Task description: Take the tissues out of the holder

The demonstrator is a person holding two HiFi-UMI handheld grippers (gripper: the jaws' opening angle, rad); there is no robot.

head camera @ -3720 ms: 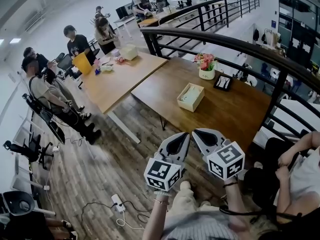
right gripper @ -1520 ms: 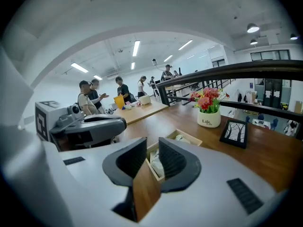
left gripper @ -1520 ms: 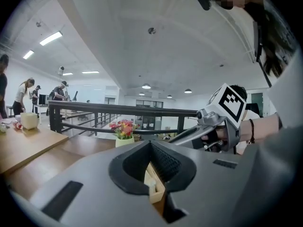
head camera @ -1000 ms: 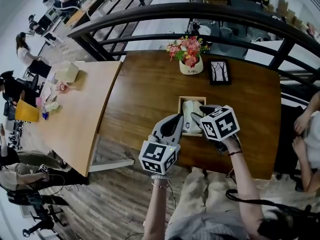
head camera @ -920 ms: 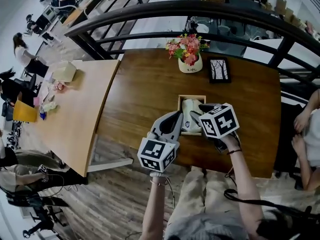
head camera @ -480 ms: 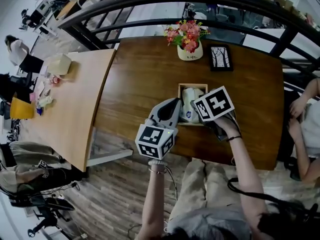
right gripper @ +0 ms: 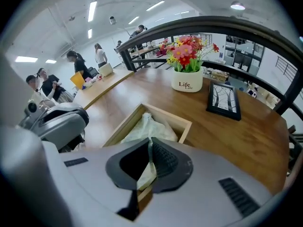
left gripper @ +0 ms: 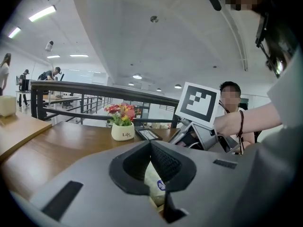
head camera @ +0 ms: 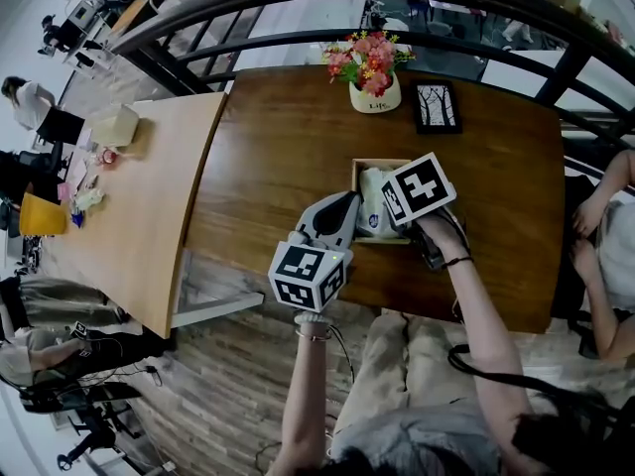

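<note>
My left gripper (left gripper: 151,144) had kept its place at the near left edge of the holder (right gripper: 171,116). Its jaws were closed on each other with nothing pinched, and I could not tell whether its tip touched the wood. Through the gap under those jaws I saw only the wrapped pack lying low in the box. The tissues (right gripper: 142,129) were still inside the holder, heaped pale and crumpled, and the holder sat on the dark table (head camera: 288,147), nearer to me than the flower pot (head camera: 375,95) and the picture frame (head camera: 437,107). The change was on the right. A second before, my right gripper (right gripper: 150,148) had been poised over the box with its jaws wide, and since then it had gone further in over the tissues. Now the jaws were clamped together, with a thin pale fold of tissue running up between the pads. So I judged the grasp made, though only on the top layer. Nothing had left the holder yet, and what remained was a steady lift with the left gripper ready to stop the light box from rising too.
</note>
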